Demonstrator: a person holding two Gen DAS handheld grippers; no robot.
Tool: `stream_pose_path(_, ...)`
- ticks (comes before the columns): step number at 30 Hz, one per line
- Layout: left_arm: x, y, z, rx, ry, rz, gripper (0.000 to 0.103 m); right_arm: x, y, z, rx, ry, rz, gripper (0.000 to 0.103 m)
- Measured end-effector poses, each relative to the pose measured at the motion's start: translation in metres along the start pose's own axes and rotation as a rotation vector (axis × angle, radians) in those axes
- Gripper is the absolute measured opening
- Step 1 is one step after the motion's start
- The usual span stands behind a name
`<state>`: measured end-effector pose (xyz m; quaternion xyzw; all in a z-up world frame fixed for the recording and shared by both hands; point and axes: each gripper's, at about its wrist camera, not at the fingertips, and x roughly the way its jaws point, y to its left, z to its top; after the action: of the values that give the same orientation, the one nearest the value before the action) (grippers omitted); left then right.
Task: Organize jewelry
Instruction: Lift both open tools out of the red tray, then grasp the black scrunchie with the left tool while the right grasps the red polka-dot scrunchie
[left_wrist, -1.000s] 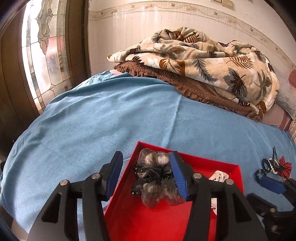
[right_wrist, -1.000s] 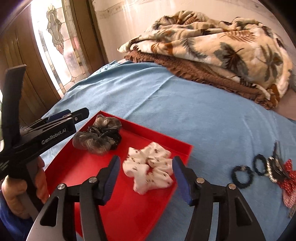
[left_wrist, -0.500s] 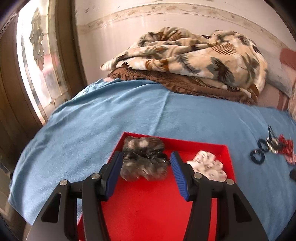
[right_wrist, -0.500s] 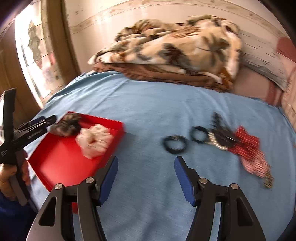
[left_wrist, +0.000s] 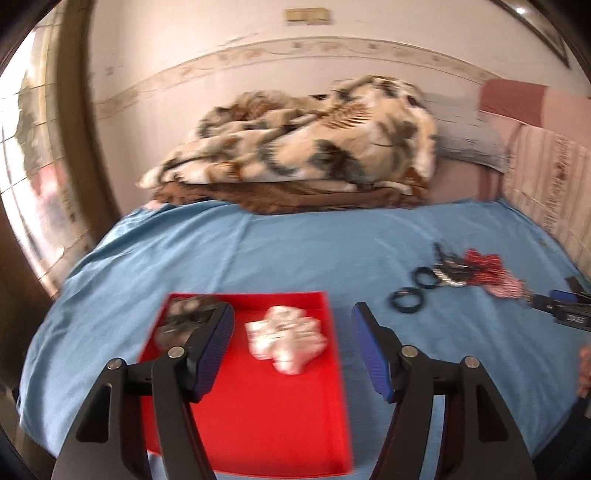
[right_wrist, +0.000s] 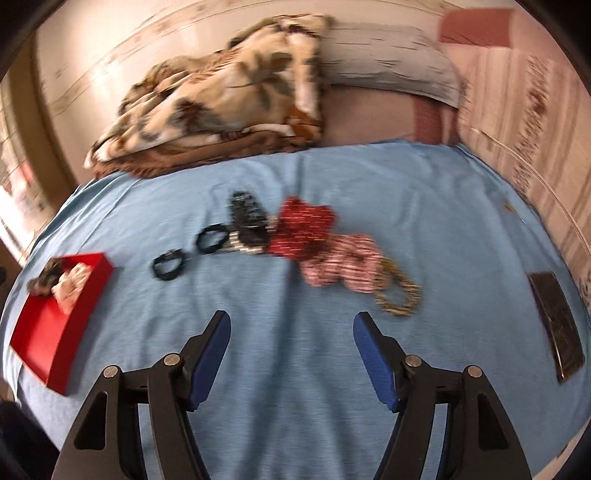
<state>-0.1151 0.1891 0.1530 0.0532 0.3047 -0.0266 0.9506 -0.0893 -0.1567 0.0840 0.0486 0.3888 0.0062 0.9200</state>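
A red tray (left_wrist: 258, 406) lies on the blue sheet. It holds a grey scrunchie (left_wrist: 184, 314) in its far left corner and a white patterned scrunchie (left_wrist: 286, 338) beside it. My left gripper (left_wrist: 293, 317) hovers over the tray, its jaws opening, with nothing gripped between the pads. My right gripper (right_wrist: 291, 321) hangs over bare sheet, its jaws opening and empty. Ahead of it lie two black hair ties (right_wrist: 168, 264), a black clip (right_wrist: 247, 210), a red scrunchie (right_wrist: 301, 225), a pink striped scrunchie (right_wrist: 343, 267) and a leopard-print tie (right_wrist: 399, 291). The tray (right_wrist: 48, 332) sits at the far left of that view.
A folded leaf-print blanket (left_wrist: 295, 147) and a grey pillow (right_wrist: 388, 62) are piled at the head of the bed against the wall. A dark flat phone-like object (right_wrist: 557, 325) lies near the right edge of the sheet. A glass-paned door stands at the left.
The left gripper drew back and rightward; the grey scrunchie once between its fingers now lies clear in the tray's corner. The right gripper swung right from the tray toward the loose accessories. Both jaws widened.
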Motion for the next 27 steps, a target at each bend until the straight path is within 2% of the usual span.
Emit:
stream_pose_path(7,0.042,-0.063,0.017,0.013,0.119,-0.148,0.065,0.011,-0.026,0.005,0.05,-0.019,0.01,0.073)
stream_pose_path(10,0.066,-0.085,0.019,0.038,0.152,-0.157,0.065,0.019,-0.029,0.017,0.056,-0.035,0.042,0.073)
stream_pose_path(12,0.093,-0.096,0.019,0.021,0.207,-0.172,0.064,0.025,-0.027,0.025,0.046,-0.046,0.061,0.073)
stream_pose_path(14,0.113,-0.1,0.02,-0.002,0.246,-0.166,0.056,0.036,-0.024,0.037,0.039,-0.049,0.082,0.073)
stream_pose_path(17,0.146,-0.104,0.018,-0.031,0.299,-0.145,0.054,0.059,-0.022,0.052,0.024,-0.029,0.09,0.073)
stream_pose_path(22,0.193,-0.105,0.01,-0.068,0.377,-0.121,0.054,0.099,-0.023,0.068,0.025,0.028,0.097,0.067)
stream_pose_path(24,0.206,-0.104,0.007,-0.073,0.4,-0.116,0.05,0.113,-0.024,0.071,0.027,0.052,0.095,0.062)
stream_pose_path(26,0.217,-0.104,0.004,-0.076,0.425,-0.128,0.039,0.122,-0.025,0.072,0.027,0.064,0.098,0.057)
stream_pose_path(27,0.221,-0.104,0.002,-0.079,0.435,-0.139,0.038,0.124,-0.025,0.073,0.027,0.069,0.101,0.054)
